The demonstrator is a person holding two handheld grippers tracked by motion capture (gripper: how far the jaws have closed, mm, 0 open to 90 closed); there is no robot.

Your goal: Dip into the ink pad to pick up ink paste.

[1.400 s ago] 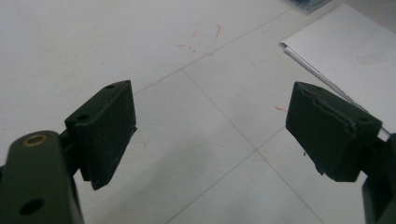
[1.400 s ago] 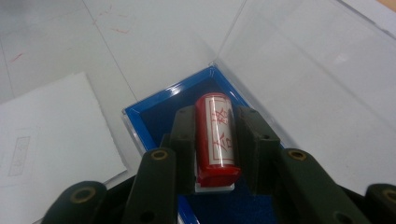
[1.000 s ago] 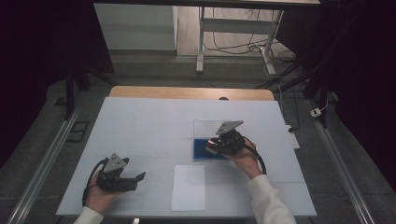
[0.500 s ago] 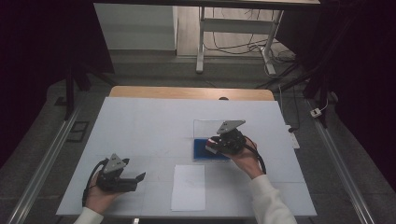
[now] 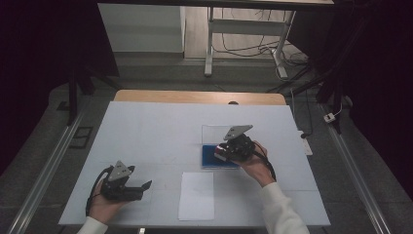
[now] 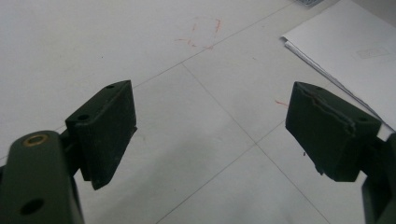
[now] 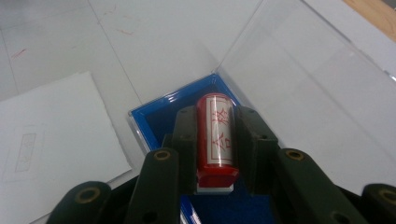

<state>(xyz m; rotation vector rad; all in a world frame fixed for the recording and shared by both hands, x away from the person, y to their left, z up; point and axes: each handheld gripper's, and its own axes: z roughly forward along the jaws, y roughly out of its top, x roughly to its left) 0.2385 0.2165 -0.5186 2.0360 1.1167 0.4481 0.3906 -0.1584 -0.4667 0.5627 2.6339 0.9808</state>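
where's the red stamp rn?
Right gripper view: red stamp clamped in the right tongs over the open blue case, right of the paper sheet.

Right claw point(image 5: 220, 152), closed on red stamp point(image 7: 215, 135), now slightly lower and nearer, over blue box point(image 5: 210, 161). Left claw point(image 5: 144, 186), jaws apart, drifted a little toward near edge of surface point(image 5: 146, 131).
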